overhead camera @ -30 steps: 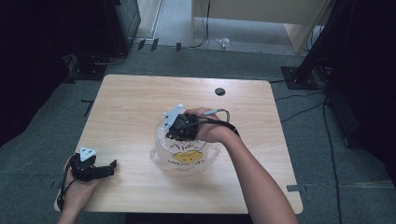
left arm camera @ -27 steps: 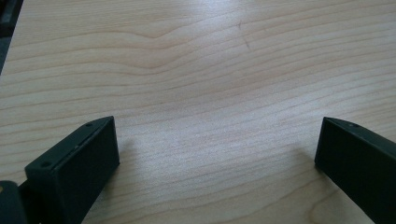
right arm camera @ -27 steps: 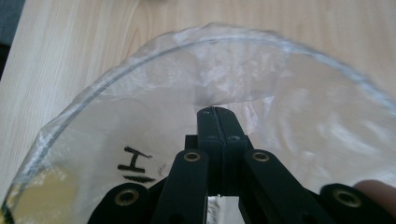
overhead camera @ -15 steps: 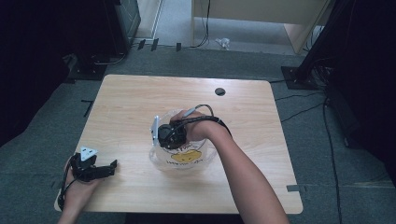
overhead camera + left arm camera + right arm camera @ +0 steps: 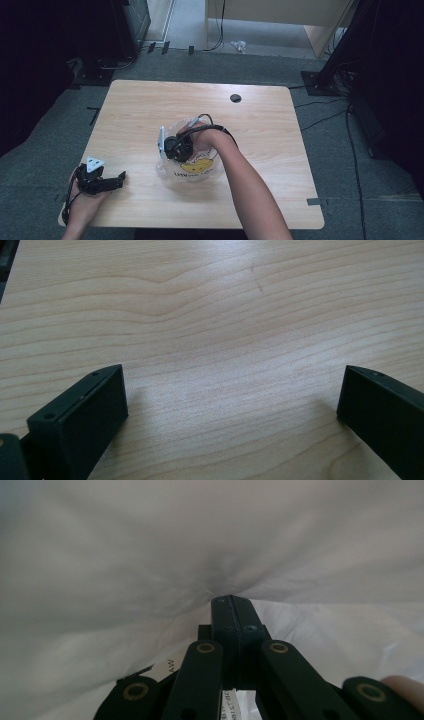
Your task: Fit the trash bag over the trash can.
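Note:
A clear plastic bag [image 5: 195, 170] with a yellow print lies crumpled at the middle of the wooden table [image 5: 260, 115]. My right gripper [image 5: 171, 148] is at the bag's left upper part, its grey plate turned to the left. In the right gripper view the jaws stand pressed together [image 5: 232, 604] with the white bag film [image 5: 150, 555] pinched at their tip, wrinkles spreading out from there. My left gripper [image 5: 118, 180] rests at the table's front left corner, pointing right. Its jaws are wide apart [image 5: 232, 390] over bare wood [image 5: 200, 315], with nothing between them.
A small black round hole [image 5: 235, 98] sits near the table's far edge. Grey carpet with cables surrounds the table. A wooden cabinet [image 5: 280, 20] stands behind it, and a dark stand [image 5: 320, 80] is at the back right.
My right gripper has moved left and a little towards me across the bag, and the bag has bunched up under it. The left gripper has stayed where it was.

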Available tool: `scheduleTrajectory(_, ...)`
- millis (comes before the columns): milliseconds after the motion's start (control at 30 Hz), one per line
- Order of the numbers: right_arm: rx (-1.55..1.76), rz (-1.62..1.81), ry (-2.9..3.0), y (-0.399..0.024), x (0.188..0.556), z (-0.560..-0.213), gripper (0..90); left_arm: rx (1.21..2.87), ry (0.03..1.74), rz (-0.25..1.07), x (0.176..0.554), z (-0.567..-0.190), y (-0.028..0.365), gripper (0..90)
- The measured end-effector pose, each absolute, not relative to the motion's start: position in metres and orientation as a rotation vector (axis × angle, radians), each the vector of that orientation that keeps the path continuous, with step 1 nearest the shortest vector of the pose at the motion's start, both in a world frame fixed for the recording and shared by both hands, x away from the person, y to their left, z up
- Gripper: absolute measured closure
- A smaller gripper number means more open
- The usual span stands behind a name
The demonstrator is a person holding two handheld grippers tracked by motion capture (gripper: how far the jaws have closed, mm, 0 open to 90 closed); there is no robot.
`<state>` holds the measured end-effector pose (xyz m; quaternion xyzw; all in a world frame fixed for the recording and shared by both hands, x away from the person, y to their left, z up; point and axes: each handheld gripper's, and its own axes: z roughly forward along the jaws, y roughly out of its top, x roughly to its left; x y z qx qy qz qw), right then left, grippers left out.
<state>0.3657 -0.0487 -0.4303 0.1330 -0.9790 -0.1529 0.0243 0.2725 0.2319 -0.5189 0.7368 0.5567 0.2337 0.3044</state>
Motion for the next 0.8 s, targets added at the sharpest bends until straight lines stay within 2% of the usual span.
scheduleTrajectory(200, 0.354, -0.483, -2.954, -0.05, 0.374, -0.448, 88.5, 1.952, 1.474, 0.618, 0.272, -0.519, 0.232, 0.0)
scheduleTrajectory(433, 0.375, -0.5, -2.977, -0.05, 0.377, -0.449, 87.5, 1.952, 1.474, 0.618, 0.273, -0.519, 0.232, 0.0)
scheduleTrajectory(800, 0.422, -0.517, -3.041, -0.061, 0.36, -0.403, 87.7, 1.951, 1.474, 0.618, 0.273, -0.519, 0.232, 0.0)
